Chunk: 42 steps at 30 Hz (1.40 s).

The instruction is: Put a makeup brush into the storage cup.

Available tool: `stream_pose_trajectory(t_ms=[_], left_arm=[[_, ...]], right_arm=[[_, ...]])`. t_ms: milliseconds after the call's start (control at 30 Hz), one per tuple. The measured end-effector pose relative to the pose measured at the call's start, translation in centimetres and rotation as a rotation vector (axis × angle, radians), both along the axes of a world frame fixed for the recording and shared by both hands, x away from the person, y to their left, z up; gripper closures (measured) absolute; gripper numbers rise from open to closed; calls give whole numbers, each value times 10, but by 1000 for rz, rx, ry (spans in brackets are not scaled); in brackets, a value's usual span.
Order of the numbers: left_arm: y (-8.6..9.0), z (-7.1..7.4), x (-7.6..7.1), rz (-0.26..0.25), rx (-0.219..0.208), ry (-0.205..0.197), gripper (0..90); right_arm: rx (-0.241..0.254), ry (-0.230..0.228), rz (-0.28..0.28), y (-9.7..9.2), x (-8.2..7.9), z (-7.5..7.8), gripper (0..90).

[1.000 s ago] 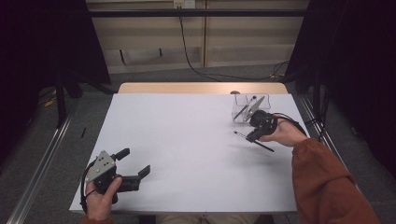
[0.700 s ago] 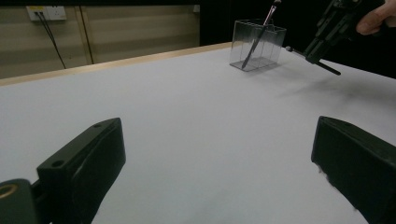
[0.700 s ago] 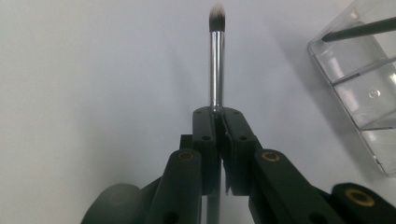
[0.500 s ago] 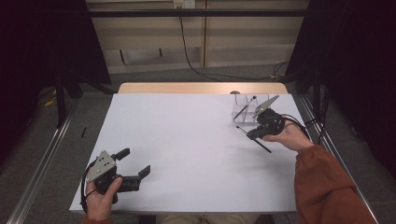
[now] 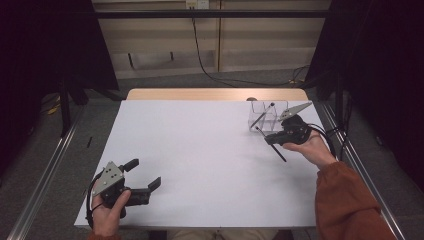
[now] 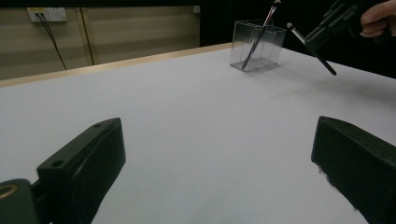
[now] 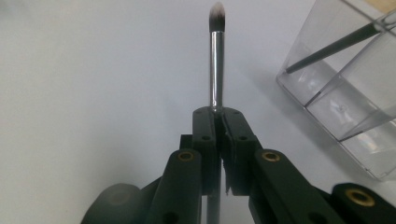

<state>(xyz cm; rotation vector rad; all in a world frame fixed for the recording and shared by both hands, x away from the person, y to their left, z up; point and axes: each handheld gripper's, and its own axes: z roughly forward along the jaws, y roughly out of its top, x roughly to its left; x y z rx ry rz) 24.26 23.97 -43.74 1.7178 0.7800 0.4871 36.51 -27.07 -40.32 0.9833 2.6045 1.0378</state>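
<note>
I'm looking down on a white table top (image 5: 210,160) with a bare wooden strip along its far edge, set in a dim room with grey floor, dark curtains at both sides and a pale panelled wall at the back where a black cable (image 5: 200,55) hangs down. At the far right of the table stands a clear plastic organiser (image 5: 267,114), split into compartments; one dark-handled brush (image 5: 263,115) leans in it, tilted, its head poking above the rim. Just near of that box my right gripper (image 5: 274,138) hangs above the surface, jaws clamped tight on a makeup brush (image 7: 216,56): in the right gripper view the silver ferrule and soft grey tip stick straight out past the pinched pads, and from above the dark handle slants down toward me. The brush is in the air, beside the organiser, not in it. My left gripper (image 5: 145,177) rests at the near left corner, jaws spread wide with nothing between them.
</note>
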Motion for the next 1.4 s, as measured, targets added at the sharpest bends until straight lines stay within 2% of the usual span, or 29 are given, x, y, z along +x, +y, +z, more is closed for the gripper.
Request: stream_pose_trajectory(t_ms=[533,667,767,1033,1267,1400], left_arm=[[1,0,1,0,-1,-2,27],[1,0,1,0,-3,-1,27],[1,0,1,-1,-1,-2,27],[1,0,1,0,1,-3,27],[1,0,1,2,-3,0,27],[1,0,2,-3,1,-1,27]], right_arm=[[145,-112,-123,-7,-9,2,850],[163,-139,-149,-6,-11,2,851],[200,-163,-167,-7,-13,1,850],[295,-228,-185,-6,-17,1,850],[353,-282,-219,-8,-16,8,849],[361,-304,-218,-7,-15,10,849]])
